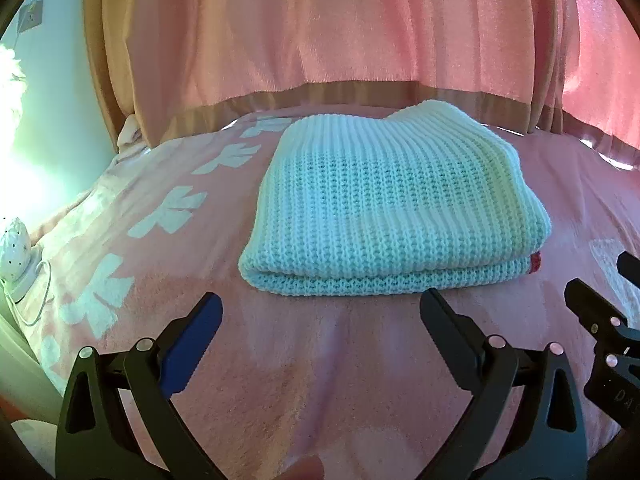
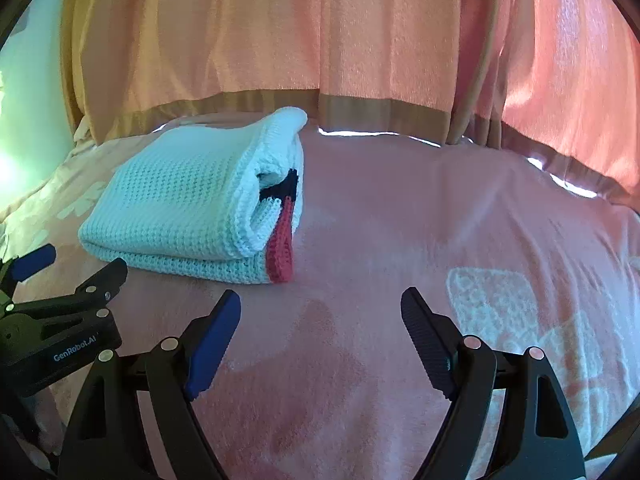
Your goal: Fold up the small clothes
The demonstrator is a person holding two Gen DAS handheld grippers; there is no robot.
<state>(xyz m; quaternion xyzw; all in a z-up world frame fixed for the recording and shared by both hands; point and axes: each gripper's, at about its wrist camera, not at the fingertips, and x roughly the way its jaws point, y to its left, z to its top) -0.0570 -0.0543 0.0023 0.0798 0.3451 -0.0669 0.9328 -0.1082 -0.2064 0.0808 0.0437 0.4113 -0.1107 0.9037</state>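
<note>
Pink bed (image 1: 320, 380), curtain (image 1: 320, 32) behind. Folded sweater (image 1: 384, 208) ahead of left gripper (image 1: 322, 308), spread; right gripper (image 2: 320, 312) spread, empty. Fold looks finished; tuck red edge (image 2: 280, 248), avoid dragging.

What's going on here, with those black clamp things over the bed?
A person is folding small clothes using two hand-held grippers. A pale knitted sweater lies folded in a neat stack on the pink blanket, with a red trim strip showing at its right edge. The left gripper and the right gripper are both open, hold nothing, and sit just short of the sweater without touching it. Pink curtains hang behind the bed.
</note>
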